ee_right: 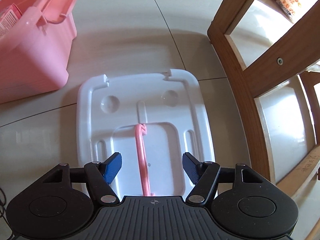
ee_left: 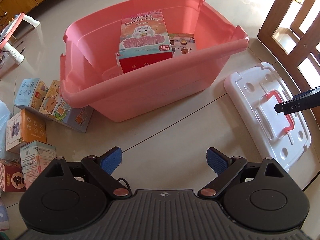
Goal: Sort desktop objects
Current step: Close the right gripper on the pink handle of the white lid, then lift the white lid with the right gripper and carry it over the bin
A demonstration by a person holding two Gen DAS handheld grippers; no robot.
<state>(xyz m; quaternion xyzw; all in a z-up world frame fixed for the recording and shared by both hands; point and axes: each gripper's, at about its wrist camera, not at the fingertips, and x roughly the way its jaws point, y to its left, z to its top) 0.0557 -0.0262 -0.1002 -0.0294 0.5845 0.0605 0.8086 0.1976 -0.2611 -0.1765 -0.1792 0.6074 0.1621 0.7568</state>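
Left gripper: the black two-finger left gripper with blue ribbed pads (ee_left: 164, 161) hangs over bare floor with its jaws spread wide and nothing between them.
Right gripper: the black right gripper with blue pads (ee_right: 152, 167) is likewise spread wide and holds nothing; it hovers low over the lid, its jaws straddling the handle without touching it.
Lid: the white moulded plastic lid (ee_right: 140, 108) lies flat on the pale tiled floor (ee_left: 170, 124), off the bin and just to its right; its pink plastic carry handle (ee_right: 143, 160) runs up between the right jaws.
Loose boxes: a cluster of small printed cardboard toy boxes (ee_left: 30, 118) lies on the floor to the left of the bin, some tilted, some leaning on each other.
Bin: the open pink plastic storage bin (ee_left: 152, 92) stands just beyond the left gripper.
Inside the bin: a pink-and-red cardboard box with a rabbit picture (ee_left: 145, 42) sits on top of at least one other printed box (ee_left: 183, 44).
Progress, as judged: partly sorted, with some boxes binned, several outside, and the lid off.
Beyond: a wooden chair frame (ee_right: 250, 60) stands right of the lid.
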